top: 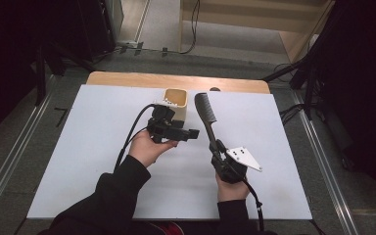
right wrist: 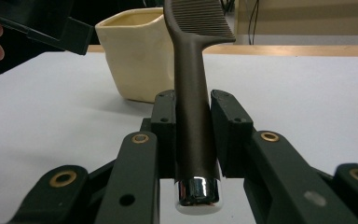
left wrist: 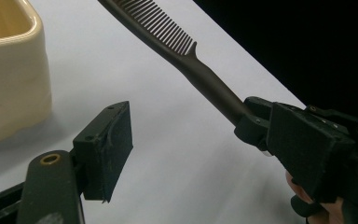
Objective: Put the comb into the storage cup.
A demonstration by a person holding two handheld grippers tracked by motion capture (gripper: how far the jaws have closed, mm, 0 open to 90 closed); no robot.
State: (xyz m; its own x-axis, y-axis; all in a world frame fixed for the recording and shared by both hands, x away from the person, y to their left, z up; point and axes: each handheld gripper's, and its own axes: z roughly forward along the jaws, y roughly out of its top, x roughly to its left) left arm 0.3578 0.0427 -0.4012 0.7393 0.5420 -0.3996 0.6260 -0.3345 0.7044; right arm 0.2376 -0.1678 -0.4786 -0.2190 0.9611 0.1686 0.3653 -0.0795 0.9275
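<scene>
White table (top: 103, 161), right gripper (top: 217, 149) level, jaws clamping comb (top: 204, 111)

Bare white sheet (top: 93, 161) left of cup (top: 176, 100)

Right tongs (top: 217, 147) gripping dark comb (top: 205, 111), cream cup (top: 176, 103) beside, left tongs (top: 192, 133) nearby

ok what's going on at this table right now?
A person works two handheld tongs over a white table. The right tongs are clamped on the handle of a dark comb, teeth end pointing away toward the far edge. The left tongs hold nothing, beside a cream cup. The comb isn't in the cup yet.
</scene>
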